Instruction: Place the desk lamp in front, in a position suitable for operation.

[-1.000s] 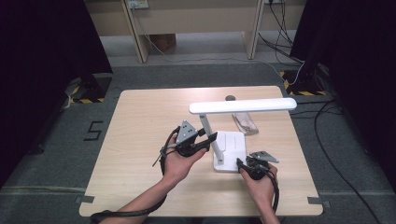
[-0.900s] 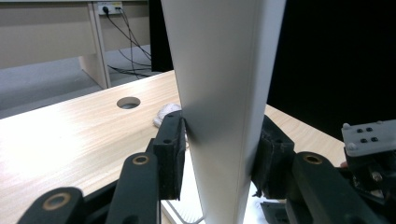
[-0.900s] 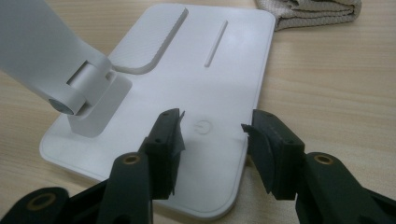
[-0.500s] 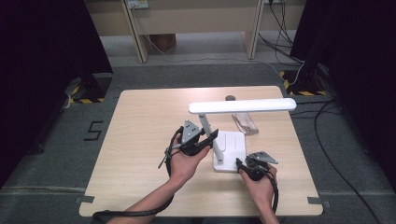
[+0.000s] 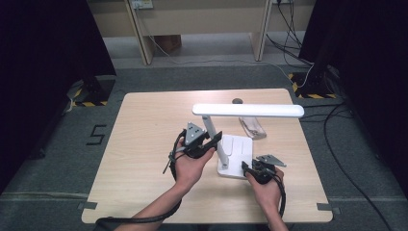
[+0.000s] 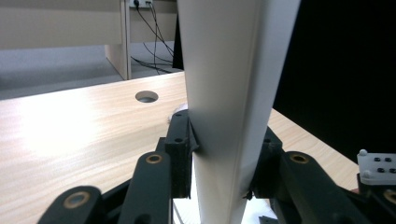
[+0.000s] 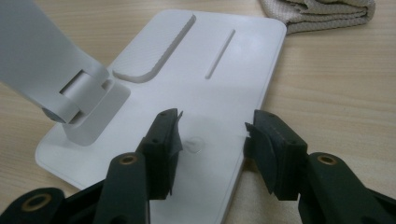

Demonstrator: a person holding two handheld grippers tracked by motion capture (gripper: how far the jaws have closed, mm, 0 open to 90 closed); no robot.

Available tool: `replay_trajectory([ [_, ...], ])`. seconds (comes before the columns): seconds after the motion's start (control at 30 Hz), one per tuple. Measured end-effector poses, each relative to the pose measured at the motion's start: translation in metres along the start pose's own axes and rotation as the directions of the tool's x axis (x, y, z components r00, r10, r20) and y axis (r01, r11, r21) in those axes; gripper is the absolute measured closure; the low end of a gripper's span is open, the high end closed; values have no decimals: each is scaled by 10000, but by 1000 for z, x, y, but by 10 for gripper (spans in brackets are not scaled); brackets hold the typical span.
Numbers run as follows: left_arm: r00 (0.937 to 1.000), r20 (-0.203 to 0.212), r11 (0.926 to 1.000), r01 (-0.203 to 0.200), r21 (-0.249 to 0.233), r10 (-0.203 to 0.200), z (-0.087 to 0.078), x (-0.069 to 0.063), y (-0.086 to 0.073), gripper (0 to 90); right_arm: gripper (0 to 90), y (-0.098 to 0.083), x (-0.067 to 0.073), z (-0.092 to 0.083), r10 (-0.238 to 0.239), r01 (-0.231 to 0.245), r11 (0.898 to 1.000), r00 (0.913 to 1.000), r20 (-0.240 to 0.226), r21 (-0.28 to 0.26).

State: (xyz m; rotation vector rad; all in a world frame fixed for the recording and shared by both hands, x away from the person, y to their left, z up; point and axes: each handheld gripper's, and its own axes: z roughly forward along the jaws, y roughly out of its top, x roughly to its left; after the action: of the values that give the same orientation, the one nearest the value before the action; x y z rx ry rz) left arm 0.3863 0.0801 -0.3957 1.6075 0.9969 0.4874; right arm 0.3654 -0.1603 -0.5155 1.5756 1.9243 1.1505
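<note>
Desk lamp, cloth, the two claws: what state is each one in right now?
Desk lamp: upright, head level, seemingly unlit.
Lamp stem: clamped by the left claw.
Left claw: just been closing, now gripping the stem.
Right claw: open over the lamp's base.
Cloth: folded, untouched.

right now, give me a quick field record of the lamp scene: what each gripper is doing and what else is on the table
work in hand: white desk lamp on the wooden table
left gripper: jaws have just been closing, both pads now against the lamp's upright arm
right gripper: open, jaws straddle the near edge of the lamp base, not gripping it
lamp head: level bar above the base
folded cloth: beyond the base
table hole: near the far edge
</note>
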Motion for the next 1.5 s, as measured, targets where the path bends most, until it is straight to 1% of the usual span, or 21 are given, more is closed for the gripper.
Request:
replay_trajectory([
  [0.03, 10000, -47, 10000, 66, 14, -66, 0, 2, 1, 688, 521, 0, 1, 1, 74, -74, 10000, 10000, -42, 6],
  [0.1, 9995, -124, 9996, 282, 49, -282, -2, 6, 2, 706, 516, 1, 0, 1, -11, 12, 10000, 10000, -70, 54],
  [0.27, 9985, -524, 9997, 174, -176, -183, -5, 18, 11, 760, 521, 0, -1, -2, -114, 114, 9998, 9999, -17, 144],
  [0.3, 9981, -594, 9996, 165, -224, -178, -6, 21, 13, 762, 521, 0, -1, -3, -68, 70, 9999, 9999, -89, 141],
  [0.33, 9980, -592, 9996, 188, -213, -201, -7, 23, 15, 763, 521, 0, -1, -4, -47, 48, 10000, 9999, -137, 71],
  [0.37, 9973, -634, 9989, 343, -328, -364, -8, 27, 19, 764, 522, 1, 2, -6, -105, 105, 9999, 9997, -214, -7],
  [0.43, 9973, -638, 9989, 340, -322, -360, -9, 29, 20, 764, 522, 2, 4, -7, -80, 79, 10000, 9996, -263, -51],
  [0.53, 9966, -744, 9985, 315, -440, -347, -13, 35, 23, 765, 524, 7, 8, -9, -232, 225, 9996, 9990, -390, -185],
  [0.6, 9958, -879, 9977, 219, -643, -276, -20, 43, 28, 765, 525, 12, 13, -10, -307, 293, 9991, 9982, -511, -290],
  [0.67, 9955, -921, 9974, 179, -695, -243, -22, 45, 30, 765, 525, 13, 15, -10, -352, 337, 9990, 9980, -524, -306],
  [0.9, 9887, -1467, 9917, 119, -1283, -309, -47, 72, 43, 765, 526, 20, 30, -2, -555, 529, 9981, 9950, -835, -329],
  [0.97, 9855, -1652, 9901, 150, -1393, -382, -54, 81, 42, 765, 527, 22, 35, 2, -572, 548, 9981, 9939, -947, -278],
  [1.0, 9837, -1753, 9896, 149, -1430, -402, -57, 86, 41, 765, 528, 22, 38, 4, -671, 649, 9976, 9928, -989, -257],
  [1.07, 9794, -1939, 9891, 291, -1444, -572, -62, 94, 38, 765, 531, 24, 43, 7, -794, 773, 9967, 9910, -1073, -235],
  [1.17, 9747, -2132, 9890, 371, -1432, -675, -68, 104, 35, 765, 536, 27, 51, 13, -900, 888, 9959, 9885, -1218, -147],
  [1.23, 9727, -2198, 9885, 431, -1446, -746, -70, 106, 33, 765, 553, 30, 58, 19, -1111, 1116, 9937, 9843, -1374, -41],
  [1.3, 9701, -2283, 9879, 490, -1473, -822, -70, 108, 31, 765, 565, 31, 60, 21, -1185, 1195, 9928, 9830, -1402, -17],
  [1.4, 9680, -2347, 9875, 546, -1477, -886, -66, 107, 26, 764, 629, 33, 65, 27, -1378, 1418, 9898, 9781, -1559, 148],
  [1.43, 9679, -2346, 9875, 561, -1474, -900, -64, 106, 25, 764, 680, 33, 69, 31, -1599, 1675, 9853, 9734, -1642, 333],
  [1.47, 9677, -2347, 9877, 583, -1447, -916, -63, 105, 23, 764, 680, 33, 69, 31, -1599, 1675, 9853, 9734, -1642, 333],
  [1.5, 9673, -2354, 9876, 619, -1442, -950, -61, 105, 21, 763, 702, 33, 70, 33, -1766, 1857, 9818, 9697, -1687, 401],
])
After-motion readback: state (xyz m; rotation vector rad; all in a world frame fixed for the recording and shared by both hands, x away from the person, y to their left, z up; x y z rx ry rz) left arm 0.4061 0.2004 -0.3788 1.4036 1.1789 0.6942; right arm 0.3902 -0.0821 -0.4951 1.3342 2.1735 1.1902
